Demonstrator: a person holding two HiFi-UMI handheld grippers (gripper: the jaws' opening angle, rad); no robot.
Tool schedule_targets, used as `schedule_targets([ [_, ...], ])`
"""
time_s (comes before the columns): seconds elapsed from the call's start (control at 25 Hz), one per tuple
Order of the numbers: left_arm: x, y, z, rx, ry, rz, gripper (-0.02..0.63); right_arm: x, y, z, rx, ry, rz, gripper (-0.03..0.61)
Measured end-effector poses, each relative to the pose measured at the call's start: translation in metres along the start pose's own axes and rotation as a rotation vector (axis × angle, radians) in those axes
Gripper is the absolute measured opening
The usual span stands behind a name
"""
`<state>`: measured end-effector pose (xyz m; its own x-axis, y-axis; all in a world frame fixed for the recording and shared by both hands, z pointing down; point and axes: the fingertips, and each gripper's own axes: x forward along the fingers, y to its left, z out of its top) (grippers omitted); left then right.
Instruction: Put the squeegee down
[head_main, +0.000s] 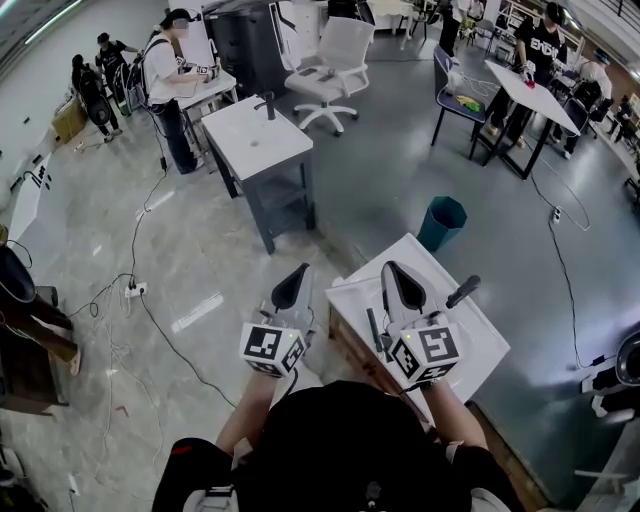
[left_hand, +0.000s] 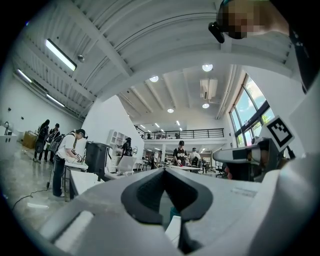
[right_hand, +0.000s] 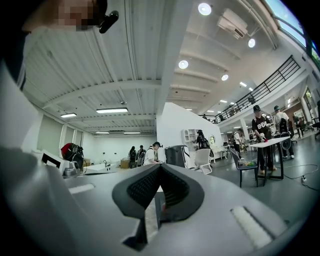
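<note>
Big open lab/workshop hall: white worktables (head_main: 250, 140), office chair (head_main: 335, 55), mezzanine rail (left_hand: 180, 133), floor cables (head_main: 172, 342), ppl (head_main: 165, 75) working.

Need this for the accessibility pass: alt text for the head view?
Seen from above, a person holds two grippers with jaws together, the left gripper over the floor, the right gripper over a white table bearing a slim dark tool. Other people work at tables behind.

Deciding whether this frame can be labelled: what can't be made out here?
- Squeegee: head view shows only a dark handle on the white table; the right tongs cover the rest.
- That table's surface: both gripper views, mostly hidden by each gripper's own body.
- Items on the far table: every view, too small.
</note>
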<state>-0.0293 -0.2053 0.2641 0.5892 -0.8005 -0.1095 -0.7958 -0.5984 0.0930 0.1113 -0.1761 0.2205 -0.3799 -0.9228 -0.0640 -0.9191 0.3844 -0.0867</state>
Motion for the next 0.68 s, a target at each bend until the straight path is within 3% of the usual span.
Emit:
schedule_targets([
  [0.68,-0.014,0.0,-0.005,0.003,0.003,0.006,0.002,0.002,0.011,-0.013,0.001,0.033,0.03,0.002],
])
